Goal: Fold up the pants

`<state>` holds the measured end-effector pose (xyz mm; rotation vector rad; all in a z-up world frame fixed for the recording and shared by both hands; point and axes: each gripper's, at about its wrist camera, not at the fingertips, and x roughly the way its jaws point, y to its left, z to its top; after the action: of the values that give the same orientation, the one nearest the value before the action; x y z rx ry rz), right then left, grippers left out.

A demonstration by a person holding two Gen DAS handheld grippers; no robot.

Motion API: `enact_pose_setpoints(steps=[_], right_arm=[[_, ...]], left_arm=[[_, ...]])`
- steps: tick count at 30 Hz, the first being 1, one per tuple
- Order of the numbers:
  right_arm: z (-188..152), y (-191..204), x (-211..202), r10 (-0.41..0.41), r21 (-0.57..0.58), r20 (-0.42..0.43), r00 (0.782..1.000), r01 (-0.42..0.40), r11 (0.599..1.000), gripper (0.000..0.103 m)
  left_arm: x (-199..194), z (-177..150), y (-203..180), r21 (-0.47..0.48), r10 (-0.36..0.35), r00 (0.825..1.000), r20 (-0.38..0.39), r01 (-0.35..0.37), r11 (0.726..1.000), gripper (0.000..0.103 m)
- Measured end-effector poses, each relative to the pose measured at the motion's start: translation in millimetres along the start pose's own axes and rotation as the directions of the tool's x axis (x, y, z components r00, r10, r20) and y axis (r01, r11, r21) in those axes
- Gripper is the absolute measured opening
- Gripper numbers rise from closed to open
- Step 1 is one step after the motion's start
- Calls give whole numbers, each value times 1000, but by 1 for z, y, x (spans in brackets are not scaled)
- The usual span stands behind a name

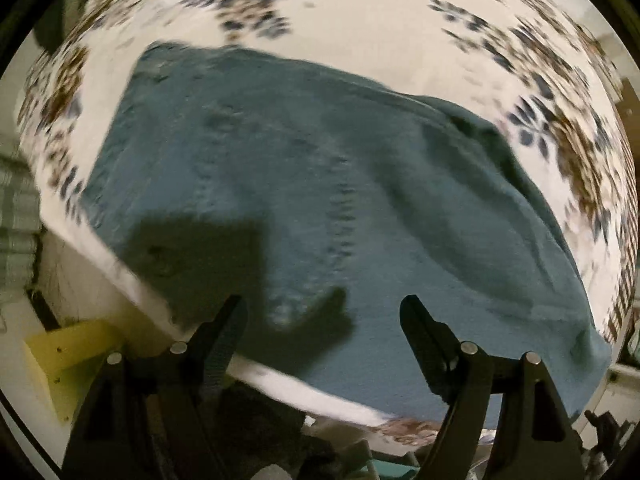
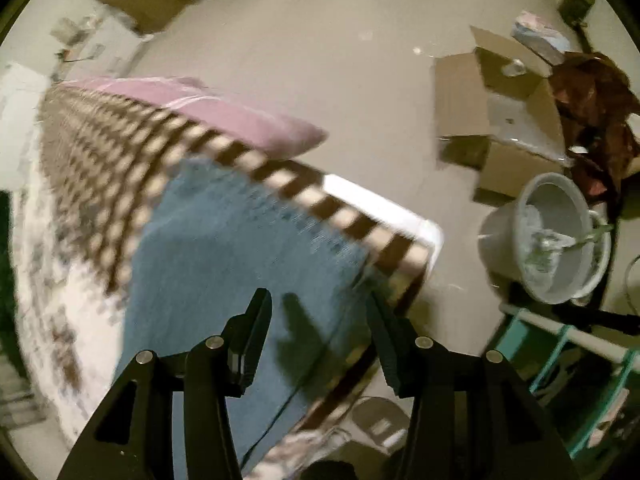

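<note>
1. The blue pants lie spread on the floral bedsheet — near the bed's edge.
2. Left gripper hovers above them, jaws apart, empty.
3. Right gripper — likewise spread, holding nothing.

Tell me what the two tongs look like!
Both are black. The left tongs have two pointed fingers shaped like wedges, with round silver pins on the black arms behind them. The right tongs match, and one finger shows a ribbed inner pad. No cables, labels or sleeves show.
</note>
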<state>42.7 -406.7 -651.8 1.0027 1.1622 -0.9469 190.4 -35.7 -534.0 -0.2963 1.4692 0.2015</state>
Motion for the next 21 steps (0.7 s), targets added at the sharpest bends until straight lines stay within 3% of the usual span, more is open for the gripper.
enact_pose_setpoints(steps=[4,5,6,7,11,15,21], right_arm=[[19,-20,17,46,99,-3,999,-46,994,49],[20,-23,18,73,107,10,997,-74,992,42],[19,-25,19,104,109,19,994,-106,988,21],[18,-25,18,90,103,30,996,-92,990,14],[7,-23,5,104,77,108,989,-113,991,9],[0,-24,-8,126,61,117,985,-134,989,8],[-10,-29,-35,68,22,132,989,-71,997,7]], left_arm=[[8,-8,-35,73,9,1000,-9,-8,997,78],[11,-10,-41,84,11,1000,-17,-9,996,78],[14,-14,-46,95,17,1000,-26,-14,995,78],[16,-19,-50,107,19,999,-36,-16,994,78],[18,-31,-58,142,20,999,-51,-13,990,78],[20,-48,-65,155,23,998,-63,-13,988,78],[10,-57,-54,164,20,997,-68,-9,986,78]])
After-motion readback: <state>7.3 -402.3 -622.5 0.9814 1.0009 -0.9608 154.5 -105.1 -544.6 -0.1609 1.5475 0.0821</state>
